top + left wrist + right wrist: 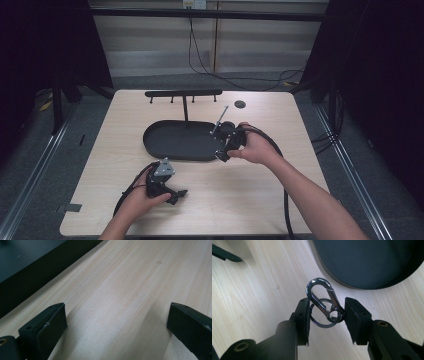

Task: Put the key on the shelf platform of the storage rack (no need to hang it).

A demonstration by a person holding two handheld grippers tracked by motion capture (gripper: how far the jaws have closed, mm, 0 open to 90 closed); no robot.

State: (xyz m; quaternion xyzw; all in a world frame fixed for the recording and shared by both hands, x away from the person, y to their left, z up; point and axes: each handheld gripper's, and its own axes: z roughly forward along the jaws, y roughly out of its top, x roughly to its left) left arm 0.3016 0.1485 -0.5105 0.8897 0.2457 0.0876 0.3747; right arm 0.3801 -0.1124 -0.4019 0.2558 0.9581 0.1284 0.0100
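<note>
A shiny metal carabiner (318, 303) with a key ring (322, 326) hooked through it sits between the jaws of my right gripper (327, 308). Both pads press on the ring, which hangs just above the wooden table beside the black oval tray (367, 262). In the high view the right gripper (223, 152) is at the tray's (165, 150) right front edge. My left gripper (175, 192) is lower left, near the table's front. Its jaws (116, 308) stand wide apart over bare wood with nothing between them, and the tray wall (30, 272) lies just beyond.
A black rack with several hooks (183, 93) rises on a post from the tray's back. A small dark disc (240, 104) lies at the back right of the table (280, 180). Cables trail from both grippers toward the front edge.
</note>
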